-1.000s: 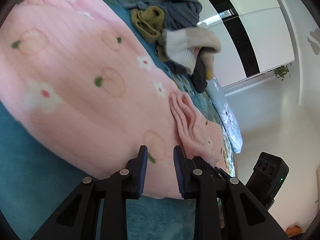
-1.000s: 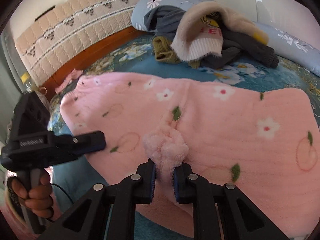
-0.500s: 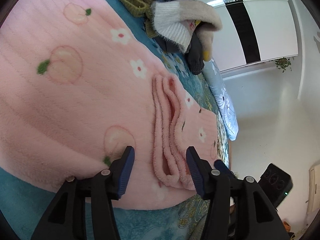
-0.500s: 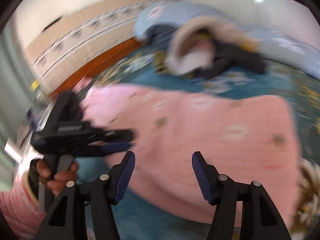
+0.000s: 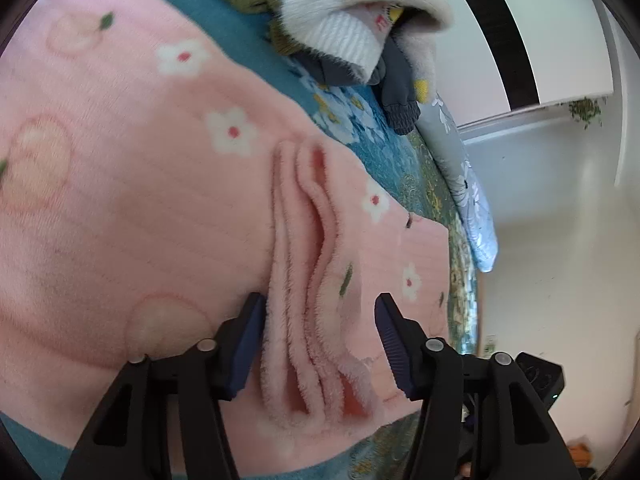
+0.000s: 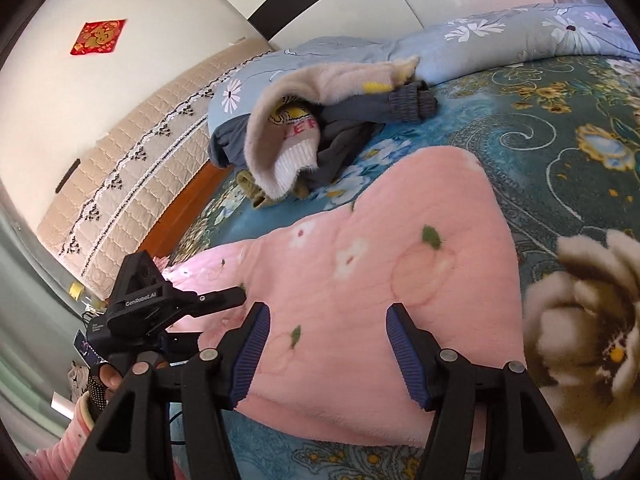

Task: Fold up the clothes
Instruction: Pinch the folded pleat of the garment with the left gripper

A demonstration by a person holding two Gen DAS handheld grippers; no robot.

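A pink fleece garment (image 5: 140,208) with peaches and flowers lies spread on the bed. Its cloth is bunched into a ridge of folds (image 5: 304,320) near the front edge. My left gripper (image 5: 320,304) straddles that ridge and its jaws are closing. The left pad touches the folds, while the right pad stands clear of them. In the right wrist view my right gripper (image 6: 326,312) hovers open over the flat pink garment (image 6: 380,280) and grips nothing. A hand holds the left gripper (image 6: 236,296) at the left of that view.
A pile of clothes (image 6: 304,136) lies behind the pink garment: a beige-and-white sweater, a grey piece and an olive one. A blue floral duvet (image 6: 500,36) lies along the far side. The teal floral bedspread (image 6: 560,140) shows on the right. The quilted headboard (image 6: 132,152) stands at the left.
My right gripper let go of the bunched pink cloth, opened wide and swung to the right. My left gripper opened and moved forward over the ridge of folds.
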